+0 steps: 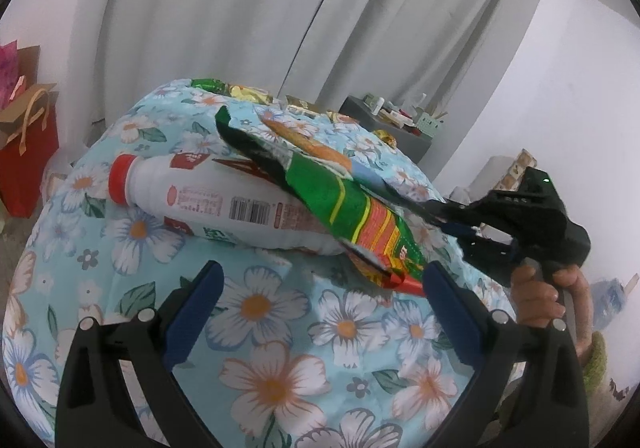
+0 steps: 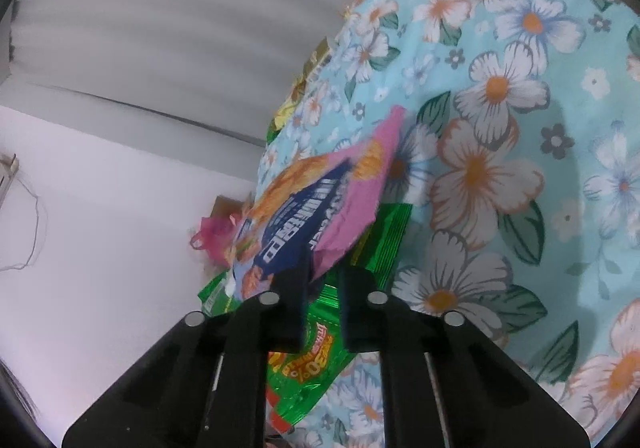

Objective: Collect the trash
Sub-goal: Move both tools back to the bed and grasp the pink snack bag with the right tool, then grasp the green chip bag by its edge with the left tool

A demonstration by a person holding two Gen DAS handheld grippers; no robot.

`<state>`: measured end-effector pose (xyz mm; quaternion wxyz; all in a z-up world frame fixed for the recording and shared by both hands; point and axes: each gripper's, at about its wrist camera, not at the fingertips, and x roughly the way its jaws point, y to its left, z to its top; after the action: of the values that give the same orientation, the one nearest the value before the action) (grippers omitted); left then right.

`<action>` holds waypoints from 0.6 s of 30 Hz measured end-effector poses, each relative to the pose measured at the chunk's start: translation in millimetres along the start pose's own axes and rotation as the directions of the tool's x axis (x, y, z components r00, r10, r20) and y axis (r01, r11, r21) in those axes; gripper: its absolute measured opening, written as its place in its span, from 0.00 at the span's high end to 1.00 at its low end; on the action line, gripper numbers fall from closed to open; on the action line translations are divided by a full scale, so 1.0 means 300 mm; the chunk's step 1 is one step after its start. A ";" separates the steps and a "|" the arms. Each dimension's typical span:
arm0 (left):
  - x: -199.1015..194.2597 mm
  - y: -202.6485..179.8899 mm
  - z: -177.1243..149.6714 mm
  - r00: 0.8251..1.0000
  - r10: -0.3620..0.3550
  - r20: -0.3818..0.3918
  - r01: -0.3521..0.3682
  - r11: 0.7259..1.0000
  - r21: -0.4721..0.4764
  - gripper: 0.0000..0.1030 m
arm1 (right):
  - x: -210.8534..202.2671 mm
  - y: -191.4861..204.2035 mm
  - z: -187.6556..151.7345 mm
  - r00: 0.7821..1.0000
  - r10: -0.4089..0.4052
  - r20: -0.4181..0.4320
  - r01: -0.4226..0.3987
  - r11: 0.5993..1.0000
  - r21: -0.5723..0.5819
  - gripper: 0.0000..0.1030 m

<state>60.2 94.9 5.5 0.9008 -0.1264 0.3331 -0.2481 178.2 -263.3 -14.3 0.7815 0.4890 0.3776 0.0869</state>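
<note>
1. The right tool has its jaws drawn close together, clamped on a thin pink and blue snack wrapper. In the left wrist view the same tool reaches in from the right, held by a hand.
2. The pink and blue wrapper rises from the jaws toward the upper right of the right wrist view, its long axis slanted, its pink corner furthest from the tool.
3. A green snack wrapper lies just under it, over the floral cloth. In the left wrist view its long axis runs from upper left to lower right, and its red lower end comes just beside the left tool's right finger.
4. The left tool stands wide open, nothing between its blue pads, hovering low over the cloth.
5. A white bottle with a red cap lies on its side just beyond the left tool, cap pointing left, its base tucked under the green wrapper.
6. More shiny wrappers lie along the far edge of the cloth.
</note>
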 end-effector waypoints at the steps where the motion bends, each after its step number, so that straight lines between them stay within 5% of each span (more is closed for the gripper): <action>1: 0.002 0.001 0.001 1.000 0.000 -0.001 0.000 1.000 0.000 0.05 | -0.019 -0.001 -0.001 1.000 0.004 0.016 -0.003 1.000 -0.007 0.94; 8: 0.005 -0.013 0.001 1.000 -0.026 0.004 0.026 1.000 -0.011 0.08 | -0.222 -0.071 -0.044 0.988 -0.044 0.145 0.046 0.999 -0.007 0.94; 12: 0.034 -0.002 0.013 0.996 -0.087 -0.012 0.086 0.992 -0.097 0.14 | -0.296 -0.138 -0.073 0.980 -0.086 0.179 0.080 0.996 0.040 0.94; 15: 0.080 0.021 0.028 0.992 -0.124 -0.034 0.114 0.972 -0.204 0.23 | -0.331 -0.177 -0.090 0.975 -0.104 0.196 0.091 0.993 0.073 0.95; 18: 0.118 0.011 0.041 0.991 -0.117 -0.062 0.100 0.968 -0.230 0.43 | -0.361 -0.189 -0.099 0.969 -0.106 0.221 0.089 0.992 0.089 0.95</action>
<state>92.9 79.6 -5.6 0.8525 -0.2369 0.3853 -0.2622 69.2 -326.0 -13.7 0.8029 0.5067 0.3132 -0.0226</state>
